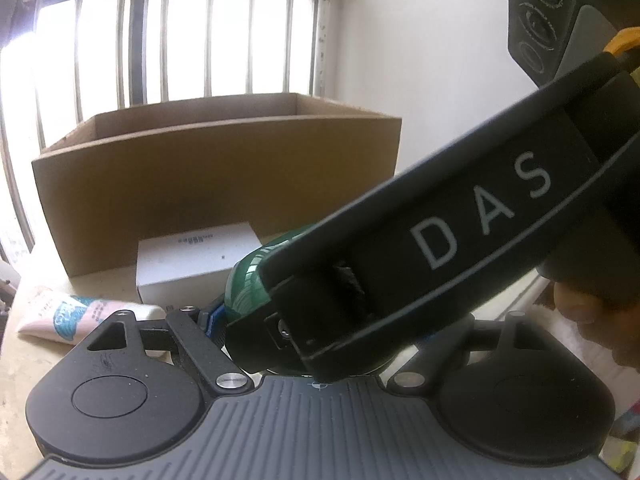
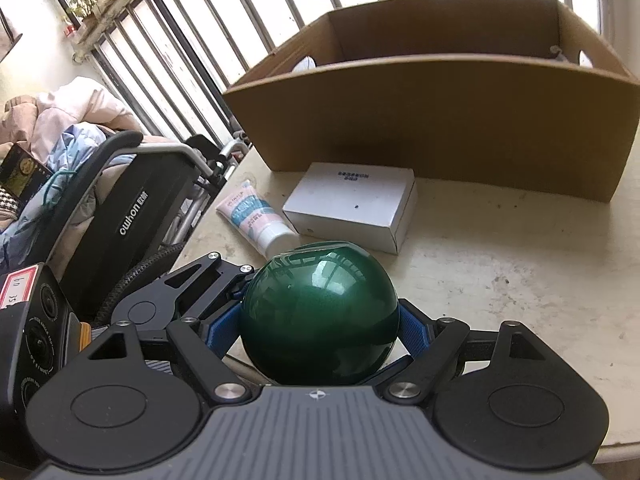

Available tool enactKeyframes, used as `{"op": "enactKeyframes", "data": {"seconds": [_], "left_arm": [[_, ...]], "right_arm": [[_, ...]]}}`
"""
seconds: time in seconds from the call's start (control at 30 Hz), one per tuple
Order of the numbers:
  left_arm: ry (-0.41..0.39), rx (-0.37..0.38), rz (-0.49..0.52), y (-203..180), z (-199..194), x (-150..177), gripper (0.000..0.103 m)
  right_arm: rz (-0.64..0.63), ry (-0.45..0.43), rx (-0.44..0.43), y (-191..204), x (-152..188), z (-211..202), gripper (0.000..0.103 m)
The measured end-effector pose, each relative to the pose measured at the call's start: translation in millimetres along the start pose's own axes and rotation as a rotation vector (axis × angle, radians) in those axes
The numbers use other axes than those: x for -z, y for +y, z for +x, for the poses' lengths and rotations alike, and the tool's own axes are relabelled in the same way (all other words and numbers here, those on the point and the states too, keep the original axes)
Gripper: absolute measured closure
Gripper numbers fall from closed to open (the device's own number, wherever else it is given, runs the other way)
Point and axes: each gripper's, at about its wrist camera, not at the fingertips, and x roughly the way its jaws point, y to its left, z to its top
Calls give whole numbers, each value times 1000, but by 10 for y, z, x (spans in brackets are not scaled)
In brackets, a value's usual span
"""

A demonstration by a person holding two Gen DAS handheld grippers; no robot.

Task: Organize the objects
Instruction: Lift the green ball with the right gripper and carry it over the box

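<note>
Glossy dark-green round ball (image 2: 320, 316) clamped between blue pads of right gripper (image 2: 320, 326), jaws closed onto its sides, in front of open brown cardboard box (image 2: 432, 120); left gripper (image 1: 320, 320) beside same ball — its jaw state cannot be told, view blocked. Ball round, no long axis. White rectangular carton (image 2: 352, 204) and pink-blue tube (image 2: 256, 220), cap pointing away from box, not yet boxed; most sorting apparently left.
</note>
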Motion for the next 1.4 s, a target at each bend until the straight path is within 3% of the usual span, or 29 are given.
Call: {"op": "enactKeyframes", "data": {"seconds": [0.43,0.57,0.77,0.83,0.87,0.93,1.1,1.4], "left_arm": [[-140,-44,80,-197,-271,-490,21],[-170,-56,122,-548,-485,-618,21],[-169,-46,125,-166,-340,-1068,21],[-143,-27,109,297,-138,-1285,21],[-123,-16,104,430,182,-1306,21],[-72,13,81,608,357,-1562,21],[93,95,7,710,873,-1612,21],[359,185,-151,871,1732,-1564,21]], "right_arm": [[-71,-146,-1,193,-425,-507,19],[-93,-187,3,179,-690,-632,19],[-84,-203,10,2,-1180,-675,19],[-65,-191,16,-119,-1359,-635,19],[-50,-180,20,-188,-1464,-596,19],[-12,-145,28,-364,-1677,-492,19],[108,-17,38,-874,-2033,-145,19],[255,198,47,-1538,-2216,444,19]]}}
